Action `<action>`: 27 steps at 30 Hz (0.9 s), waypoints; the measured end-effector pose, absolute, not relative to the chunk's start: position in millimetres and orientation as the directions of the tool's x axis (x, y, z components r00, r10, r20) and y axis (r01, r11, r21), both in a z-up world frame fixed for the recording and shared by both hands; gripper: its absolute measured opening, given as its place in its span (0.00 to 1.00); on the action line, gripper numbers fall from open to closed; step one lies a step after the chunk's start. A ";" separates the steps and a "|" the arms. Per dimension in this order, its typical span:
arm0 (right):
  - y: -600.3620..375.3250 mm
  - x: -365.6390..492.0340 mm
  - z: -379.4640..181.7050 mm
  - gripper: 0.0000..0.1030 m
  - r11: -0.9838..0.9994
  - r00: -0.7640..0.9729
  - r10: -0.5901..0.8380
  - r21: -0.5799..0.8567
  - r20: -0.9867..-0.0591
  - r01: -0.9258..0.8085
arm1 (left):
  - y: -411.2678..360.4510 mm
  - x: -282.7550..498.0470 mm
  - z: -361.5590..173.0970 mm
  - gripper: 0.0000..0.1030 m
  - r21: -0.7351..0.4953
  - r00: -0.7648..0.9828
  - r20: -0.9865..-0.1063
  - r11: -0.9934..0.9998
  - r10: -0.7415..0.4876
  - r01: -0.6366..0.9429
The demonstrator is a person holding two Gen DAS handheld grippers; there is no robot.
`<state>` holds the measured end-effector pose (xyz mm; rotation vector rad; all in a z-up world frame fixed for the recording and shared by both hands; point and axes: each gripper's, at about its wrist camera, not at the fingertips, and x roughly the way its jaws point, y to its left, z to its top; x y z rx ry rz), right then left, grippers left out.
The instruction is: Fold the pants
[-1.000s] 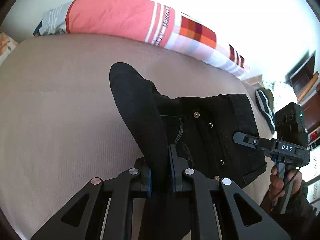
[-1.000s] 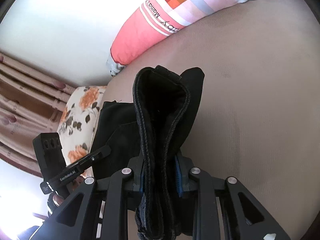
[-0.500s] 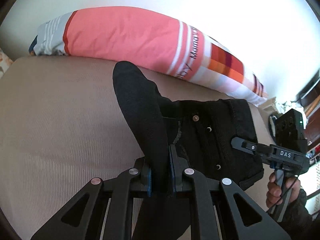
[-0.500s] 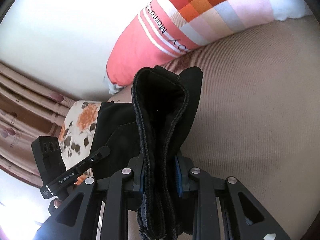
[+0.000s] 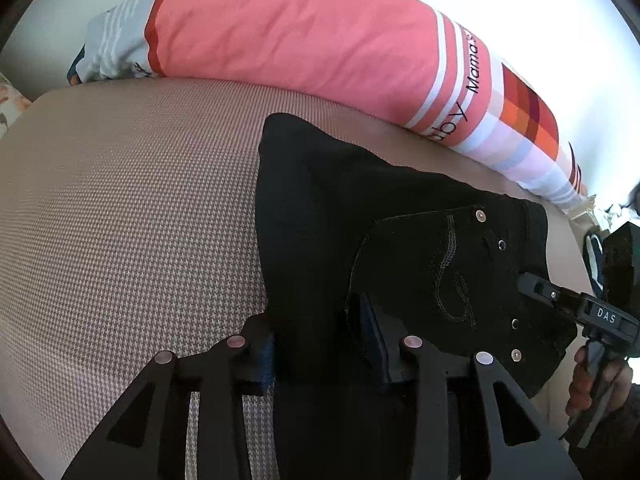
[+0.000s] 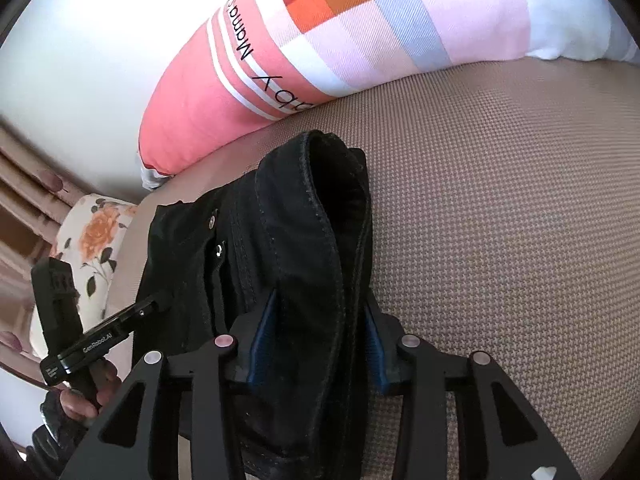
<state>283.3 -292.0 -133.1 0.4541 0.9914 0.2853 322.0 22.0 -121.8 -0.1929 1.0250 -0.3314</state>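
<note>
Black pants point(image 5: 400, 240) lie folded on a beige bed point(image 5: 120, 220), the back pocket with rivets facing up. My left gripper point(image 5: 320, 344) has its jaws spread wide, with the fold of a pant leg lying loose between them. My right gripper point(image 6: 316, 344) also stands with its jaws apart around the thick waistband end of the pants point(image 6: 312, 220), which rests on the bed. Each gripper shows in the other's view: the right at the pants' right edge point(image 5: 560, 300), the left at their left edge point(image 6: 132, 316).
A long pink, white and checked bolster pillow point(image 5: 320, 48) lies along the wall behind the pants. A floral pillow point(image 6: 92, 240) and curtains sit at the left. The beige bed surface point(image 6: 500, 220) extends to the right of the pants.
Both grippers have lowered the pants onto the bed toward the bolster, and both sets of jaws have opened from clamped to wide apart.
</note>
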 end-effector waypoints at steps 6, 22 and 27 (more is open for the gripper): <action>-284.6 275.0 -124.1 0.51 0.909 0.524 0.356 0.416 -0.774 -0.003 | 18.6 310.1 -116.1 0.51 -0.231 0.484 -0.829 0.960 -0.279 0.158; -229.1 134.7 -46.8 0.86 0.983 0.651 0.165 0.177 -0.741 -0.048 | 27.0 159.1 -46.2 0.83 -0.072 0.569 -0.811 0.988 -0.138 0.137; -202.9 89.9 -31.3 0.93 0.994 0.699 0.106 0.083 -0.707 -0.067 | 31.0 119.0 -30.9 0.87 -0.046 0.609 -0.786 0.993 -0.106 0.113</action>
